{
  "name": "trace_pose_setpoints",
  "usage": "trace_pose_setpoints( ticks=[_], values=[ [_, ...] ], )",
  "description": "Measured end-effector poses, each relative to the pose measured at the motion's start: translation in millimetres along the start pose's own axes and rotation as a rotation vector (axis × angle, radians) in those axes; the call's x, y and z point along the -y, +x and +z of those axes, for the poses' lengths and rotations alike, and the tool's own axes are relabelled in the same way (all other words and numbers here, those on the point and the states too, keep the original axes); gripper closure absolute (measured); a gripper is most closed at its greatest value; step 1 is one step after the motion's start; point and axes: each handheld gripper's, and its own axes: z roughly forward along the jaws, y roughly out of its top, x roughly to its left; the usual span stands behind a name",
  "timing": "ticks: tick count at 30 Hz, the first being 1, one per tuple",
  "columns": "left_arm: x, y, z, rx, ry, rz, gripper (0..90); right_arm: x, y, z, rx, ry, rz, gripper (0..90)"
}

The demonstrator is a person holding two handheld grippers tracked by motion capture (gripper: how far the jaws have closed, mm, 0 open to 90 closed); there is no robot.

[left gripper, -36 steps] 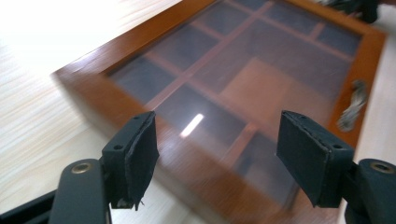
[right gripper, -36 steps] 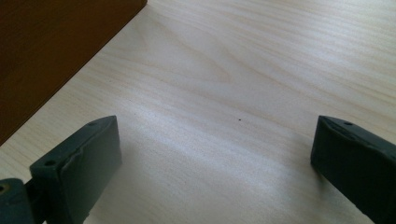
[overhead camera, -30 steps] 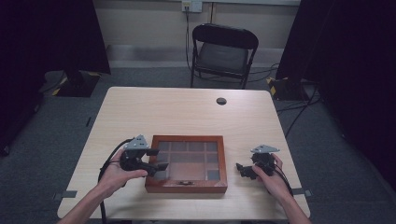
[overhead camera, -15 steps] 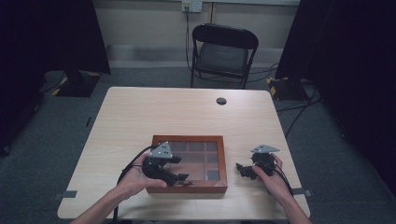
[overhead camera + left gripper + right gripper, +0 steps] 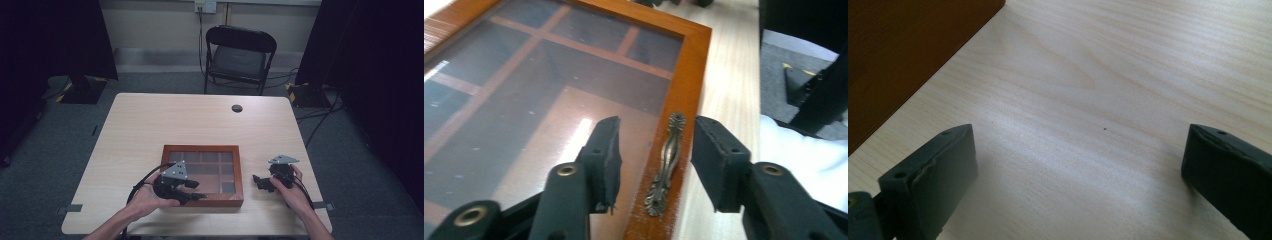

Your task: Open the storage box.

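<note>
The wooden box (image 5: 202, 175) with the glass lid sits at the near middle of the counter (image 5: 150, 125). The left gripper (image 5: 656, 150) has just been narrowing its fingers (image 5: 606, 150) around the brass handle (image 5: 666, 162) on the near edge, not yet touching. The right gripper (image 5: 260, 181) rests right of the box, fingers spread, holding nothing.

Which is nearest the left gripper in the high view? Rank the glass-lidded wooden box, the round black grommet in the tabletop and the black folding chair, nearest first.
Ranked from the left gripper:
1. The glass-lidded wooden box, right at the gripper, whose jaws have just been closing around the brass handle on its near edge.
2. The round black grommet, toward the table's far edge.
3. The black folding chair, on the floor beyond the table.
</note>
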Motion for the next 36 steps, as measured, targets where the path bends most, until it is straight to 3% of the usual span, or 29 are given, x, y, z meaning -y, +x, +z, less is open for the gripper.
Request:
trace_pose_setpoints(
  ticks=[3,4,6,9,10,17,19,24,36],
  values=[
    [-0.2,-1.7,3.1,0.008,0.046,0.031,60.0,0.0,-0.1,0.0,0.0,0.0,-0.001,0.5],
    [0.0,-2.0,4.1,0.0,0.056,0.022,62.0,0.0,0.0,0.0,0.0,0.0,0.0,0.5],
    [-1.0,-2.1,4.5,0.011,0.049,0.034,67.1,-0.1,-0.1,0.0,-0.001,0.0,-0.001,0.5],
    [0.1,0.1,4.8,0.019,0.039,0.006,72.1,0.0,-0.1,0.1,-0.001,0.0,-0.001,0.5],
    [-0.1,0.3,3.6,0.018,0.052,0.01,72.3,0.0,-0.1,0.1,-0.001,0.0,-0.001,0.5],
    [3.0,-3.7,5.2,-0.015,0.019,-0.003,70.5,0.0,-0.1,0.1,-0.001,-0.001,-0.002,0.5],
    [3.0,-2.4,5.4,-0.004,0.017,-0.01,69.1,0.0,-0.1,0.1,-0.001,0.0,-0.002,0.5],
    [2.1,-2.3,5.7,0.009,0.014,0.008,72.9,-0.1,-0.2,0.1,-0.002,0.0,-0.002,0.5],
    [0.6,-6.6,5.6,-0.017,0.023,0.045,73.5,-0.2,-0.4,0.4,-0.004,-0.002,-0.006,0.5]
  ],
)
